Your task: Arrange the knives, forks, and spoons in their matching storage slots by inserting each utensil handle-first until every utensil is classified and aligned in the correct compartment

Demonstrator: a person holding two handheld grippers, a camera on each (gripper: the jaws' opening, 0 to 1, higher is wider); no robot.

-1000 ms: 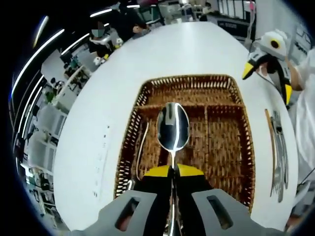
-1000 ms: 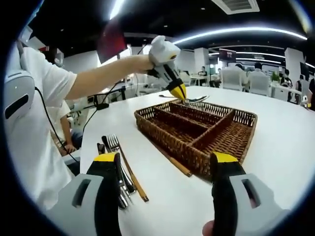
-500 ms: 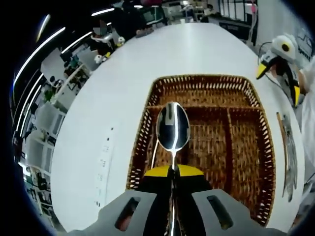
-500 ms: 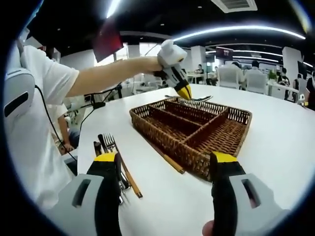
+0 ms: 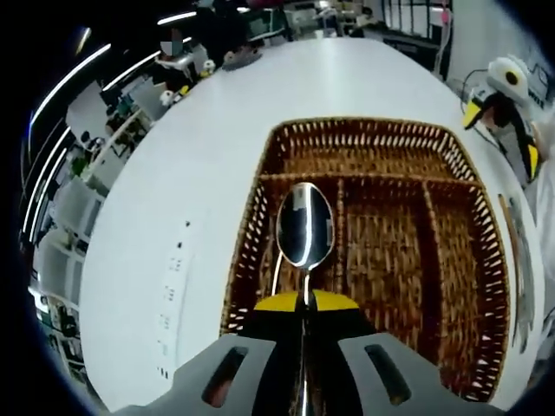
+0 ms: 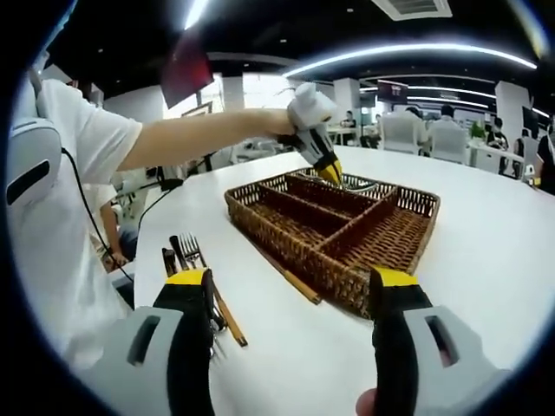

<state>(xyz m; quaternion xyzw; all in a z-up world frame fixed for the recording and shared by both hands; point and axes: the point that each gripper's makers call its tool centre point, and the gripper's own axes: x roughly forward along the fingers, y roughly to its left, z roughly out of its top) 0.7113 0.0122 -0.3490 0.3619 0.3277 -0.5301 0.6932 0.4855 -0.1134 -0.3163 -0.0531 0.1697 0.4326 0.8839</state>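
Observation:
My left gripper (image 5: 304, 300) is shut on the handle of a shiny spoon (image 5: 304, 227), bowl pointing away, over the left slot of the brown wicker basket (image 5: 364, 126). A thin metal utensil (image 5: 275, 276) lies in that slot below it. In the right gripper view the left gripper (image 6: 317, 146) dips low over the far side of the basket (image 6: 286, 251), held by a person's outstretched arm. My right gripper (image 6: 290, 282) hangs open over the table with nothing between its jaws. Forks and knives (image 6: 192, 258) lie on the table beside its left jaw.
A wooden stick (image 6: 290, 279) lies on the white table (image 6: 486, 260) along the basket's near wall. Loose cutlery (image 5: 520, 260) sits right of the basket in the left gripper view. The person in a white shirt (image 6: 61, 199) stands at the left. Chairs and people fill the far room.
The left gripper has carried the spoon lower and closer over the basket's left slot. The right gripper has stayed open and nearly still.

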